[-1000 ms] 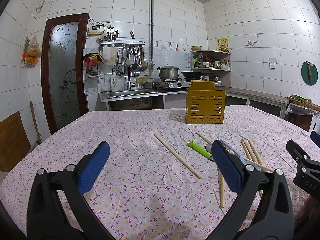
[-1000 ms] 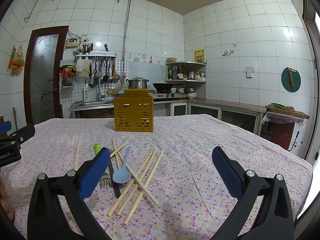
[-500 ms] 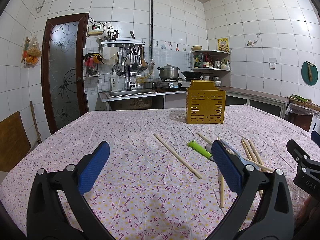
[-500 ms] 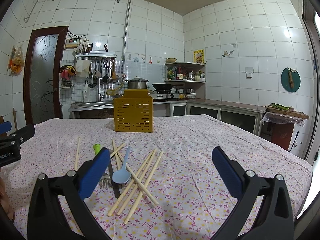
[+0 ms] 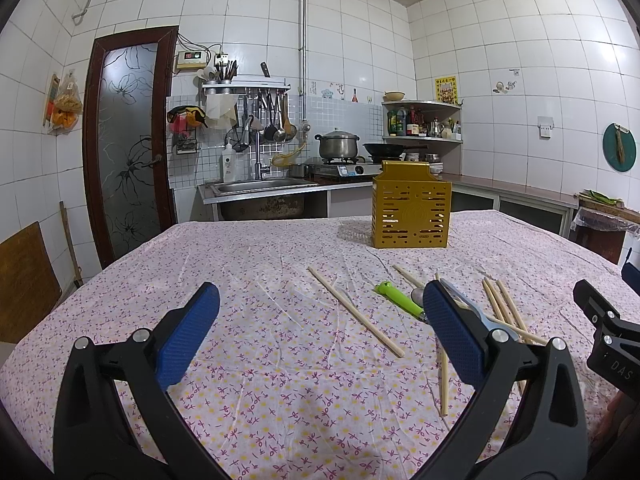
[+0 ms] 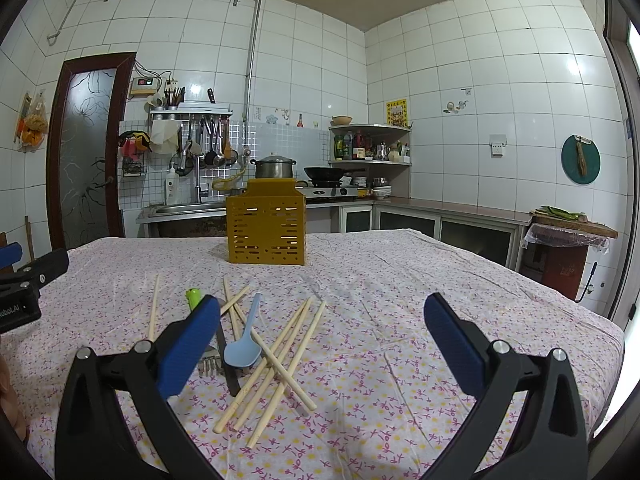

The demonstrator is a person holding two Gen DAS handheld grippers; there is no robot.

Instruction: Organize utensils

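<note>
Both pairs of fingers are spread wide and hold nothing: the left gripper (image 5: pixel 320 320) hovers over bare tabletop (image 5: pixel 240 264), the right gripper (image 6: pixel 322 330) beside it. From left to right lie a lone chopstick (image 5: pixel 354 311), a green handle (image 5: pixel 398 299), a fork (image 6: pixel 208 364), a blue spoon (image 6: pixel 243 350) and crossed chopsticks (image 6: pixel 280 360). The yellow holder (image 6: pixel 266 229) stands upright behind them, well apart.

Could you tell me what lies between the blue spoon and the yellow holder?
Only bare flowered tablecloth separates the blue spoon from the yellow holder, seen in the right wrist view.
</note>
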